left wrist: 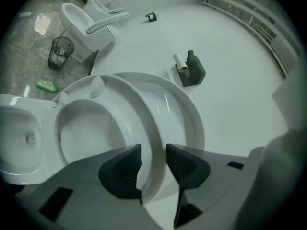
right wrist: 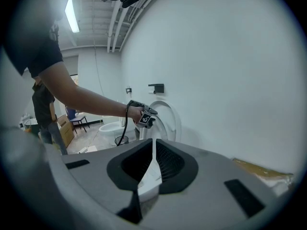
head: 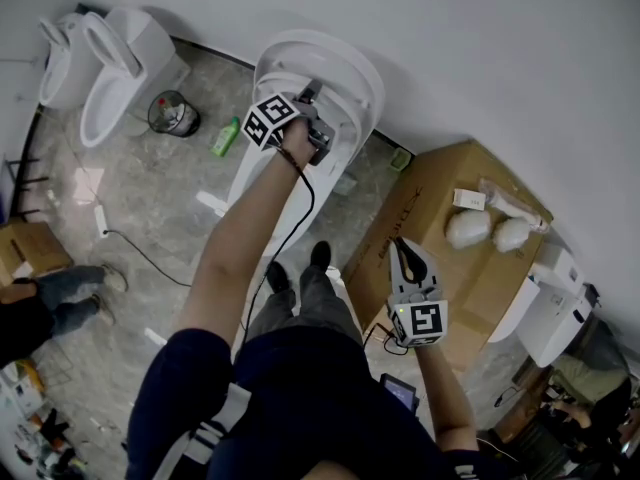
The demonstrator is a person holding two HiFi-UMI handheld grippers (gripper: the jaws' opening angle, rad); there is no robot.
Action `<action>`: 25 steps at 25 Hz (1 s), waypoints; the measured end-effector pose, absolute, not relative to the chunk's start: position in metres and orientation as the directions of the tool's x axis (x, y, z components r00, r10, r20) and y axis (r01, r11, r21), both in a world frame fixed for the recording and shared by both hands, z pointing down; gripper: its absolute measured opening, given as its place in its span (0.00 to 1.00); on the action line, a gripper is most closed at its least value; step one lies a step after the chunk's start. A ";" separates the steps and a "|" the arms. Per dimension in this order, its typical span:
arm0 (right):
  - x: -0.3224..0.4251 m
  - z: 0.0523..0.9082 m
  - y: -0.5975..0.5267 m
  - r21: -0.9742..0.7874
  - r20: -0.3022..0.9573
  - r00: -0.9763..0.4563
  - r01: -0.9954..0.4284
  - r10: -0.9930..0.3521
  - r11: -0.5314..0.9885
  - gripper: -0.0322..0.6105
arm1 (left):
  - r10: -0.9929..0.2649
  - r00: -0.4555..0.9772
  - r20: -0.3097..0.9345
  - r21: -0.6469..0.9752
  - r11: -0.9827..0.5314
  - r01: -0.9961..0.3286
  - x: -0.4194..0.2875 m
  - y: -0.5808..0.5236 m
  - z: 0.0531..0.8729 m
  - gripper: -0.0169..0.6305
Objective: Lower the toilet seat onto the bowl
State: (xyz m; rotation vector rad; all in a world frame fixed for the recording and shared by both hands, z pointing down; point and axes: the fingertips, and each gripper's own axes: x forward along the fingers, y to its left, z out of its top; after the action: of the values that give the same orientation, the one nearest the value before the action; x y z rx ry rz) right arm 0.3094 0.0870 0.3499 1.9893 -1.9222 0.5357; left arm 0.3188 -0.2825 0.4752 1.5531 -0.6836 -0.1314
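Against a white wall (head: 500,48) and above a grey marbled floor (head: 150,198), stretching the left arm (head: 240,248) out almost straight toward a white toilet (head: 243,178), forearm bare, black cable (head: 311,203) trailing back from the wrist. Pinching the toilet seat (left wrist: 115,84) with the left claw (head: 320,133) at the upper side of the ring: rim taken edge-on, one dark ribbed pad (left wrist: 122,169) lying against the inner face and its twin against the outer, white plastic filling the gap between them. Pointing that claw slightly downward, marker cube (head: 270,120) turned up toward the head camera.

Holding the right arm (head: 445,398) bent and low beside the hip, right claw (head: 405,253) aiming forward and down over a brown cardboard box (head: 440,183), well apart from the toilet. Pressing those pads together to a thin slit, gripping nothing; in the right gripper view, catching the left claw on the seat across the corner of the room.

Standing raised, not yet down: seat glossy and white, upright just in front of the lid (left wrist: 180,123), itself leaning back on the wall. Showing a small oval bumper (left wrist: 96,86) on the ring's underside near the top. Leaving the bowl (left wrist: 21,143) open below and to the left in the left gripper view.

Sitting farther along the wall: two more toilets (head: 115,68), a wire wastebasket (head: 173,115) and a green bottle (head: 227,136) on the floor; hanging on the wall beside the lid, a dark paper-roll holder (left wrist: 191,68).
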 end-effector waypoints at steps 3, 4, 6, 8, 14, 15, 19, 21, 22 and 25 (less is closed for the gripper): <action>0.310 0.350 0.088 -0.028 0.478 0.027 -0.999 -0.878 -0.045 0.11 | -0.488 0.811 0.324 0.936 0.041 -0.350 0.318 -0.283 0.473 0.30; 0.309 0.349 0.088 -0.028 0.476 0.027 -0.999 -0.879 -0.046 0.11 | -0.486 0.811 0.325 0.935 0.037 -0.352 0.318 -0.283 0.473 0.29; 0.308 0.347 0.089 -0.026 0.472 0.029 -0.999 -0.881 -0.047 0.11 | -0.485 0.813 0.323 0.935 0.029 -0.354 0.316 -0.281 0.470 0.28; 0.306 0.347 0.091 -0.025 0.466 0.028 -0.999 -0.884 -0.045 0.11 | -0.486 0.813 0.322 0.934 0.024 -0.356 0.314 -0.279 0.467 0.25; 0.306 0.350 0.094 -0.022 0.474 0.034 -0.998 -0.880 -0.051 0.11 | -0.478 0.819 0.319 0.936 0.025 -0.350 0.312 -0.277 0.467 0.22; 0.306 0.352 0.096 -0.020 0.479 0.034 -0.999 -0.877 -0.049 0.11 | -0.478 0.819 0.317 0.938 0.026 -0.347 0.312 -0.277 0.468 0.22; 0.304 0.351 0.098 -0.018 0.477 0.033 -0.999 -0.878 -0.047 0.11 | -0.477 0.823 0.308 0.940 0.020 -0.341 0.310 -0.276 0.465 0.21; 0.303 0.351 0.100 -0.021 0.478 0.036 -0.998 -0.878 -0.053 0.11 | -0.474 0.826 0.305 0.941 0.015 -0.339 0.309 -0.275 0.465 0.20; 0.303 0.351 0.101 -0.022 0.478 0.037 -0.998 -0.878 -0.054 0.11 | -0.474 0.827 0.303 0.941 0.013 -0.337 0.308 -0.274 0.465 0.20; 0.304 0.350 0.102 -0.020 0.475 0.036 -0.998 -0.879 -0.052 0.11 | -0.478 0.828 0.293 0.945 0.012 -0.327 0.307 -0.271 0.466 0.19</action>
State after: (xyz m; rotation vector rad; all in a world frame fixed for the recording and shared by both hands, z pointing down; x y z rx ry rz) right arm 0.3038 0.1015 0.3504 2.0019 -1.9106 0.5265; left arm 0.3069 -0.2711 0.4659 1.5913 -0.6533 -0.1318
